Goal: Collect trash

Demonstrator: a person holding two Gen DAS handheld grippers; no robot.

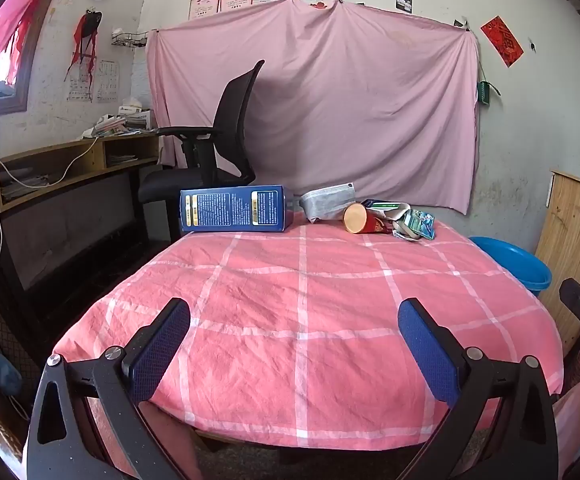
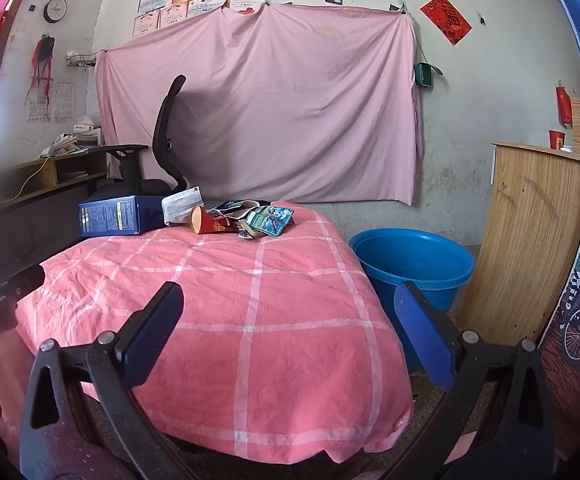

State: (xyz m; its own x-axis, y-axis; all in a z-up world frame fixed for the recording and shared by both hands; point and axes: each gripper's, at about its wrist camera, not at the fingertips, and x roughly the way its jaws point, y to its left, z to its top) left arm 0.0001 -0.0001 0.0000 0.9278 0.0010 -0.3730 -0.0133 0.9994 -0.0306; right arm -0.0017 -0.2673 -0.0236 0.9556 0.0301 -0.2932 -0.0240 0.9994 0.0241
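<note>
Several pieces of trash are lying in a cluster at the far edge of the table (image 1: pixel 302 320), and I am looking at them from the near side. The blue box (image 1: pixel 236 209) is lying on its long side at the left of the group; I am judging it stiff, light cardboard, best taken across its narrow thickness, not along its length. Just beside it to the right the grey pouch (image 1: pixel 328 201) is leaning, soft and crinkly by the look of it, so a pinch on its upper edge should do. The red paper cup (image 1: pixel 364 219) is lying on its side with its mouth toward me; it will probably crush easily and roll, so I would be closing gently across its wall. Touching it, the torn wrappers (image 1: pixel 414 222) are thin and slippery, likely to slide out unless caught in a bunch. The blue bucket (image 2: pixel 412 264) is standing on the floor just beside the table's right side, apparently empty.

The left hand-held gripper (image 1: pixel 294 328) is hovering over the near part of the table, tilted slightly downward, jaws spread wide with nothing between them. The right hand-held gripper (image 2: pixel 288 316) is doing the same, wide and empty, aimed at the table's right edge, well apart from the trash.
</note>
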